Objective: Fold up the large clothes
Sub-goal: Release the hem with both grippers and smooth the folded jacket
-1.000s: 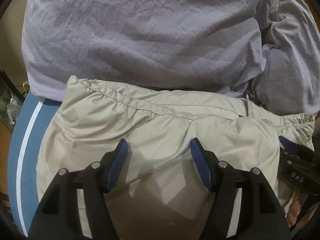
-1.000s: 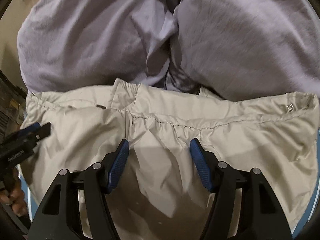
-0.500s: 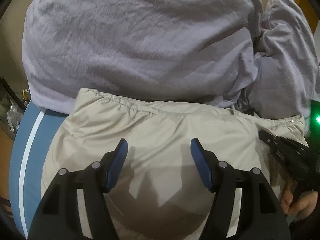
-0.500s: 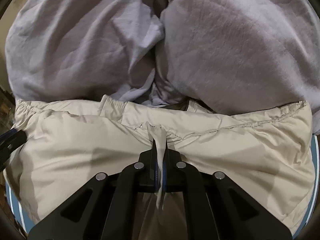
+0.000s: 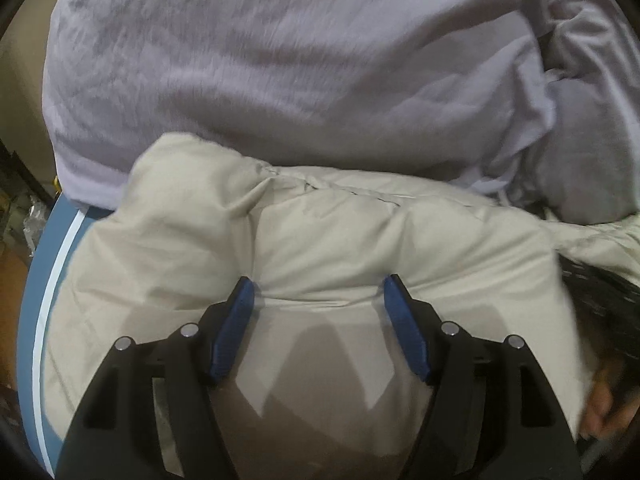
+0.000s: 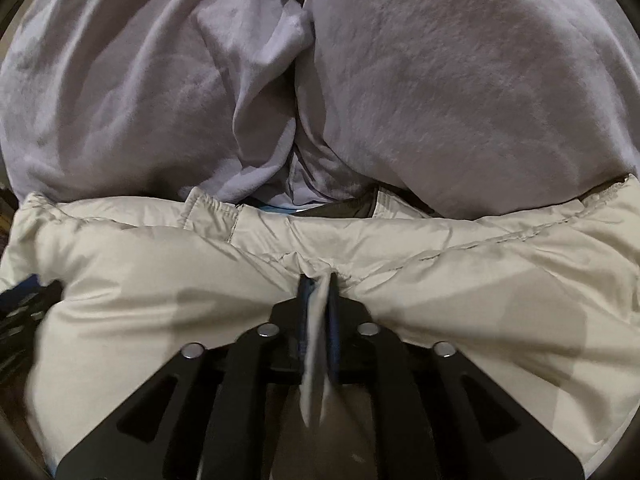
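Grey blanket (image 6: 460,92) lies behind, blue bed (image 5: 48,280) below | your right gripper (image 6: 319,280) snapped shut a moment ago, has just eased a little, still pinching a fold of the beige jacket (image 6: 440,280) | fold can start | your left gripper (image 5: 316,292) points down over the jacket, wide apart, holding nothing.

A rumpled lavender-grey blanket (image 5: 280,80) is lying heaped across a blue bedsheet (image 5: 52,248) (one pale stripe running along it); dim clutter (image 5: 16,208) is sitting beyond, left.
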`<state>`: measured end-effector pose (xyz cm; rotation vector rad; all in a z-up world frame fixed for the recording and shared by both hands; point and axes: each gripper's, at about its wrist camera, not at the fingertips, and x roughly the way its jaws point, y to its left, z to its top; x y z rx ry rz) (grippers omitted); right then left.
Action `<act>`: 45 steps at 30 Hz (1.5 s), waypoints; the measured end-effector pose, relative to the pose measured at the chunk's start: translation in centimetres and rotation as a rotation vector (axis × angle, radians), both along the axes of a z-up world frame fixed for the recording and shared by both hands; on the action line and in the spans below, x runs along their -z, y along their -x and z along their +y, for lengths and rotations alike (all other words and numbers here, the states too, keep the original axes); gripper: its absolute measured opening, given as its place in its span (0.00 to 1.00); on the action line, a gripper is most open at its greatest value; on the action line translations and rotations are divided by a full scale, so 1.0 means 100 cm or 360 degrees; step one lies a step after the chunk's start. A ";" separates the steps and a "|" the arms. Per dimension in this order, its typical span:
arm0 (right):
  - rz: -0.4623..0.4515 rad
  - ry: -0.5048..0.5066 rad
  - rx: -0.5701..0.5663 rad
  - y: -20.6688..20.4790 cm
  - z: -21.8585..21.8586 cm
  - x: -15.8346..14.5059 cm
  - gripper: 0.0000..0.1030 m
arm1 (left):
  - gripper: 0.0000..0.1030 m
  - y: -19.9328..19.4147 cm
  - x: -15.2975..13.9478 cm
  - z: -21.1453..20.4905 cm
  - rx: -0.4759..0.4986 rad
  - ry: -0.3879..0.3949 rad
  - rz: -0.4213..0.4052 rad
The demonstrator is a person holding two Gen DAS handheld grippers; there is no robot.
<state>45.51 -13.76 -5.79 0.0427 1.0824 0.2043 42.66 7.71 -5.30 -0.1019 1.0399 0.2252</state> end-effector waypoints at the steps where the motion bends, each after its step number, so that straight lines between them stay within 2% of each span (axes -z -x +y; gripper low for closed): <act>1: -0.0004 0.0000 -0.0001 0.003 -0.002 -0.004 0.30 | 0.67 -0.003 0.004 0.000 -0.0007 -0.0018 0.0004; 2: -0.0021 -0.0002 0.0003 0.008 -0.005 -0.010 0.36 | 0.67 -0.005 0.007 0.000 -0.0014 -0.0031 0.0008; 3: -0.0040 -0.0008 0.0009 0.015 -0.011 -0.015 0.52 | 0.67 -0.007 0.010 0.000 -0.0020 -0.0051 0.0007; 4: -0.0067 -0.0017 0.0014 0.021 -0.015 -0.020 0.61 | 0.67 -0.008 0.012 -0.001 -0.0023 -0.0063 0.0008; 8: -0.0132 0.0008 0.0076 0.045 -0.036 -0.032 0.62 | 0.67 -0.012 0.018 0.002 -0.0051 -0.0057 0.0010; 13: -0.0131 0.0023 0.0161 0.062 -0.051 -0.021 0.65 | 0.67 -0.011 0.022 0.006 -0.0055 -0.0054 0.0003; 19: -0.0184 0.0150 0.0109 0.054 -0.037 -0.007 0.75 | 0.68 -0.010 0.027 0.008 -0.0053 -0.0046 -0.0011; 36: -0.0265 0.0150 0.0134 0.034 -0.028 0.024 0.82 | 0.69 -0.008 0.043 -0.004 -0.0078 -0.0048 -0.0106; 41: -0.0211 0.0106 0.0156 0.053 -0.039 0.002 0.81 | 0.69 0.005 0.030 0.008 -0.0083 0.0007 -0.0061; 45: -0.0352 0.0125 0.0183 0.076 -0.060 -0.029 0.81 | 0.69 0.026 0.008 0.024 -0.0098 0.0051 -0.0112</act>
